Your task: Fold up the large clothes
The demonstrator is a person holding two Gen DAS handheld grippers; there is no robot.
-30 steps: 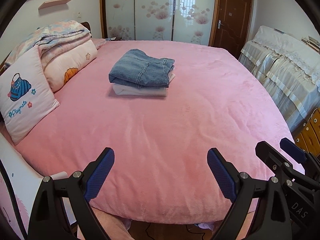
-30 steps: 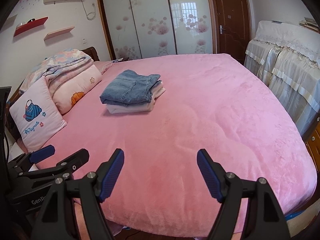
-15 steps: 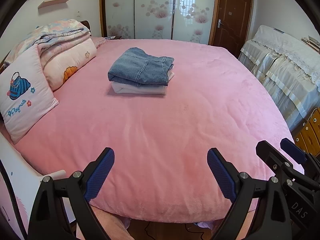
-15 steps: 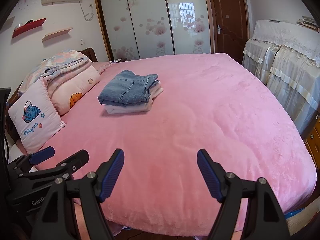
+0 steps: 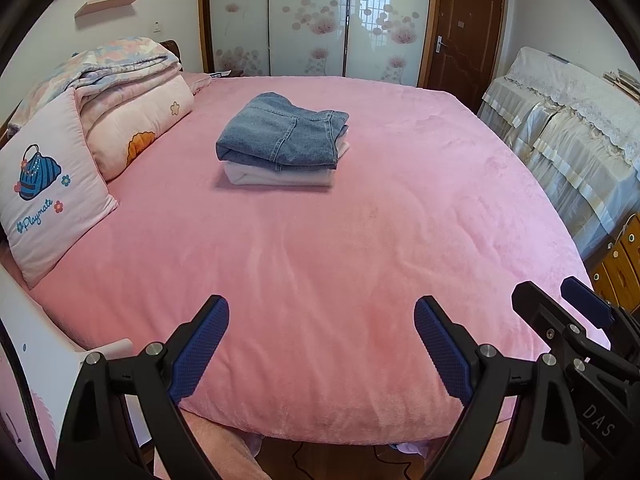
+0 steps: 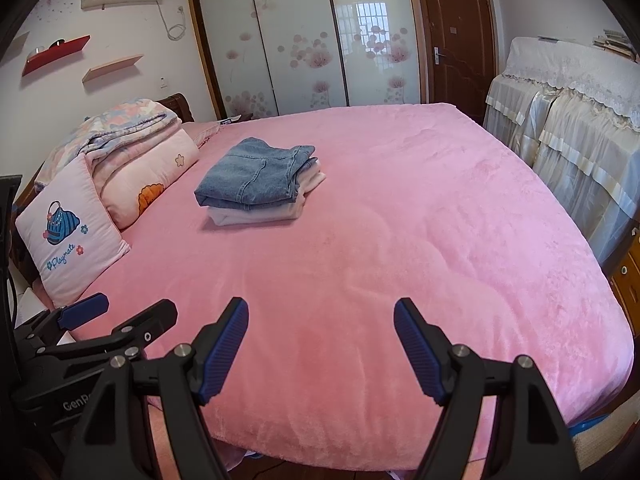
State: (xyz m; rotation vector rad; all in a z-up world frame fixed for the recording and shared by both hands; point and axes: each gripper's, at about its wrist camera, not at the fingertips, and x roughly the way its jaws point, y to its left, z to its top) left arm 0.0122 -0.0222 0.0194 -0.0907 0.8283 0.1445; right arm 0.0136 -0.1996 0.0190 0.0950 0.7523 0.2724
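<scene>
Folded blue jeans (image 5: pixel 282 134) lie on top of a folded white garment (image 5: pixel 280 174), stacked toward the far left middle of the pink bed (image 5: pixel 320 248). The stack shows in the right wrist view too, jeans (image 6: pixel 256 178) over the white garment (image 6: pixel 256 214). My left gripper (image 5: pixel 322 322) is open and empty above the bed's near edge, far from the stack. My right gripper (image 6: pixel 320 322) is open and empty beside it. Each gripper shows at the edge of the other's view.
A pink "Playmate" pillow (image 5: pixel 44 192) and a folded quilt (image 5: pixel 120 92) lie along the bed's left side. Covered furniture (image 5: pixel 568 132) stands at the right, a wardrobe (image 5: pixel 316 20) and a brown door (image 5: pixel 460 28) behind. Wooden drawers (image 5: pixel 618 264) sit near right.
Both grippers have drawn back slightly and dropped a little, so more of the bed's near edge shows. The stack has not moved and both grippers stay open.
</scene>
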